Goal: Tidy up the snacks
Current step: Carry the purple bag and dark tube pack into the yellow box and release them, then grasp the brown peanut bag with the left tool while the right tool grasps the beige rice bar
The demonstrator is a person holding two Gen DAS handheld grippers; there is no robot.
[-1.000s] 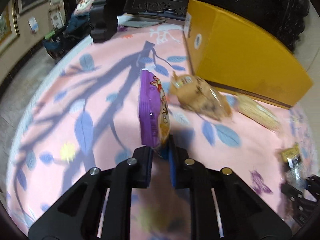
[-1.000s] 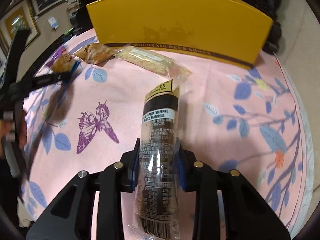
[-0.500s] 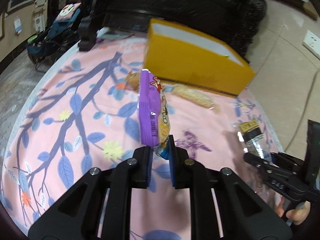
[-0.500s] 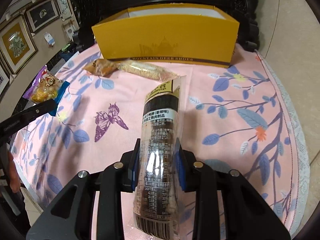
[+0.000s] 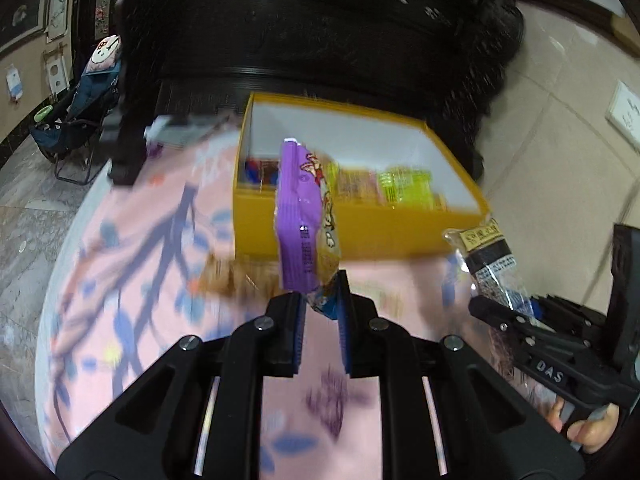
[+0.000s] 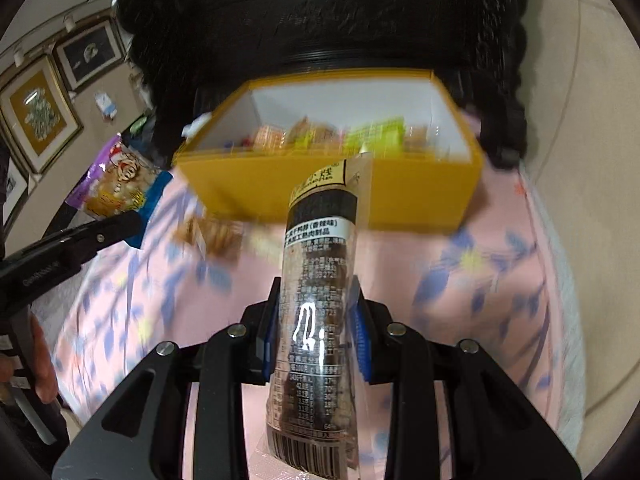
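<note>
Dark carved cabinet (image 5: pixel 320 40), framed pictures (image 6: pixel 38 120), beige tiled floor (image 5: pixel 560 120)

tablecloth (image 5: pixel 132 280): pink, floral | cabinet (image 5: pixel 320 40): dark carved | framed pictures (image 6: pixel 40 116): wall

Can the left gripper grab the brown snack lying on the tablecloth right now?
Probably not yet. The left gripper is already shut on the purple snack bag, so nothing else fits between its fingers; the brown snack lies uncovered below.

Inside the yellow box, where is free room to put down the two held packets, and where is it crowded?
In the yellow box, bare white floor shows along the far wall and in the right far corner. The near side is crowded with snack packets. On the pink tablecloth, the right part is bare; loose snacks lie left of centre.
</note>
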